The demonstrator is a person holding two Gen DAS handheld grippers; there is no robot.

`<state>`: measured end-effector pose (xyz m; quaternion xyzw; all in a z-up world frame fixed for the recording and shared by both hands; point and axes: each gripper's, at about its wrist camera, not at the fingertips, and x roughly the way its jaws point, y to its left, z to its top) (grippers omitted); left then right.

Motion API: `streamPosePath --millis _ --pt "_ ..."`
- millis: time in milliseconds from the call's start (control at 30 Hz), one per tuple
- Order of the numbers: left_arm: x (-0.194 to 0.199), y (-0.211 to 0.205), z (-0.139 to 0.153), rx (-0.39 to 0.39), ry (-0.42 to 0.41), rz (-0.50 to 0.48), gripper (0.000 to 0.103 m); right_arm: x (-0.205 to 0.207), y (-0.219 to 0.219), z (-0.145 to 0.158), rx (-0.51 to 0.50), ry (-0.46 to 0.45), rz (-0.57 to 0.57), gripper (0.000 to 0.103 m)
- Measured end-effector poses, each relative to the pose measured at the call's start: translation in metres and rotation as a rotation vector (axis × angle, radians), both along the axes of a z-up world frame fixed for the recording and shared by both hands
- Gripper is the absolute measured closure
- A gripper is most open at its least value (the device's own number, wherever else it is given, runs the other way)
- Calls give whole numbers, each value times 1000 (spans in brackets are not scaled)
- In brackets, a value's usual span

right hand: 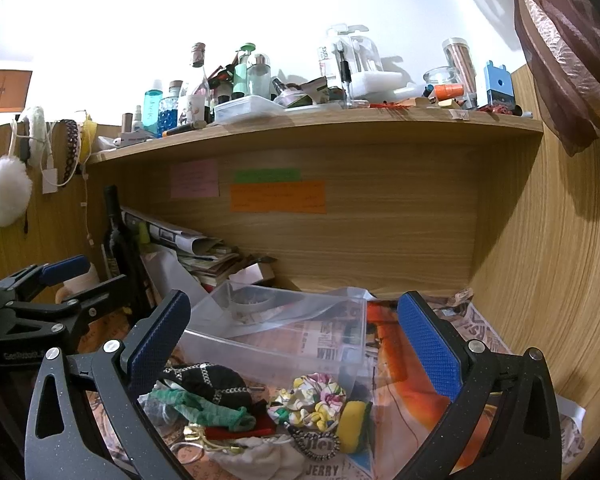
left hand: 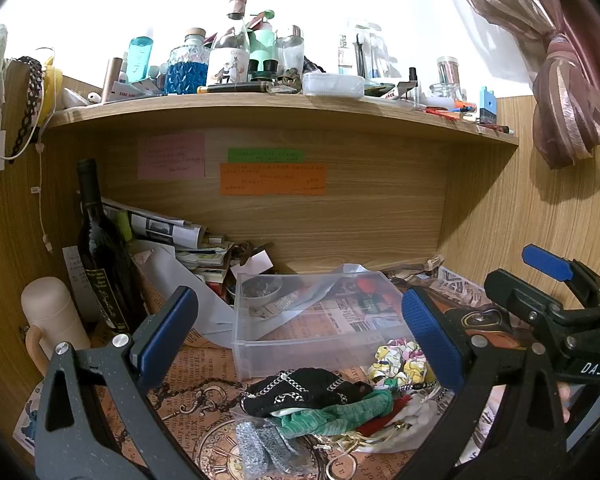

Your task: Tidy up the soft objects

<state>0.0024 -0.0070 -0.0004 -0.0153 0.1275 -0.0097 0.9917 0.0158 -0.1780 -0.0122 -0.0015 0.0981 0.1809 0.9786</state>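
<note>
**Both tongs wide apart over the heap, bin just behind**

Left tongs point(left hand: 300, 332) and right tongs point(right hand: 294, 342) both stand with their jaws spread wide and nothing between them. Each hangs above a heap of soft things on the paper-covered desk point(right hand: 412, 392), and the heap lies straight ahead and below both pairs.

Just behind the heap, touching or nearly so, sits one clear plastic bin point(left hand: 312, 350), its long side running left to right, with a loose plastic sheet point(left hand: 312, 300) draped into it. So any piece lifted has only to go forward and up over the near wall.

Counted in the heap: one black pouch point(left hand: 300, 394) with a chain pattern, one green knit piece point(left hand: 332, 416), one grey glittery piece point(left hand: 260, 444), one flowered scrunchie point(right hand: 312, 398), one yellow sponge point(right hand: 354, 426), one white cloth bag point(right hand: 260, 456). A red item underneath is too hidden to name.

The black pouch lies lengthwise left to right, nearer the left tongs; scrunchie and sponge lie nearer the right.
</note>
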Motion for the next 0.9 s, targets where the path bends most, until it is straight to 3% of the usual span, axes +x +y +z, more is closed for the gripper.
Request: streamPosePath --millis 900 --pt "1 -1 0 -2 -3 3 0 1 -2 0 8 8 -3 0"
